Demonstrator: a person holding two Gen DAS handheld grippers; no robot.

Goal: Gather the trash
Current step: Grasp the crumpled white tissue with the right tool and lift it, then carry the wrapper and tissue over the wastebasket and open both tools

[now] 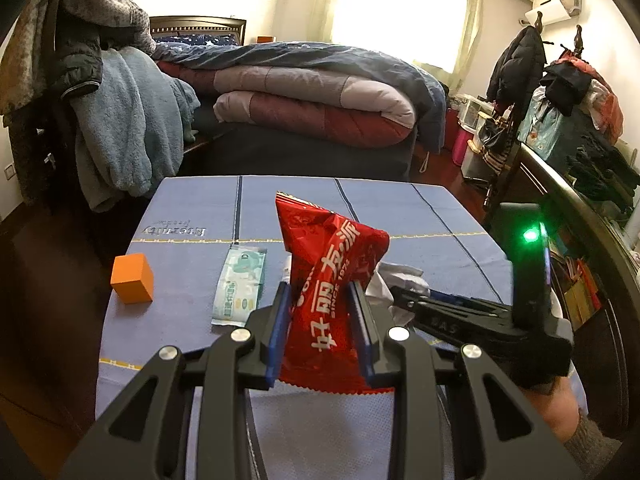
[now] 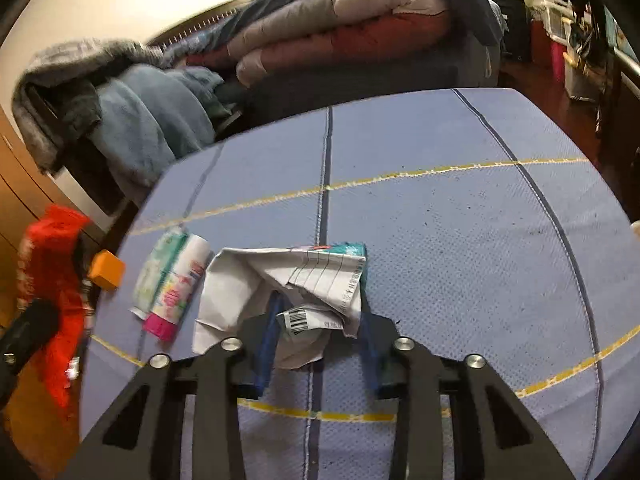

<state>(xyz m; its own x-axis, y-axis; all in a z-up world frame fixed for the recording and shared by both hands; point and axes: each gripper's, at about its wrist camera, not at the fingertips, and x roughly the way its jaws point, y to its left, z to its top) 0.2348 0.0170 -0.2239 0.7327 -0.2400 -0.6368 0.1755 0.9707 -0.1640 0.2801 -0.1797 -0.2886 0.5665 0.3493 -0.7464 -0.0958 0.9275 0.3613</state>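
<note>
Here, crinkled red snack wrapper [image 1: 332, 280], gripper-pinched

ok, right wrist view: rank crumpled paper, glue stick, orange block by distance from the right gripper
1. crumpled paper, between the right gripper fingers.
2. glue stick, lying left of the paper.
3. orange block, farther left, at the table edge.

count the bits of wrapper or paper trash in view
3: the red snack wrapper held in the left gripper, the crumpled white paper between the right gripper fingers, and the green wipe packet flat on the tablecloth. More could be hidden underneath.
</note>
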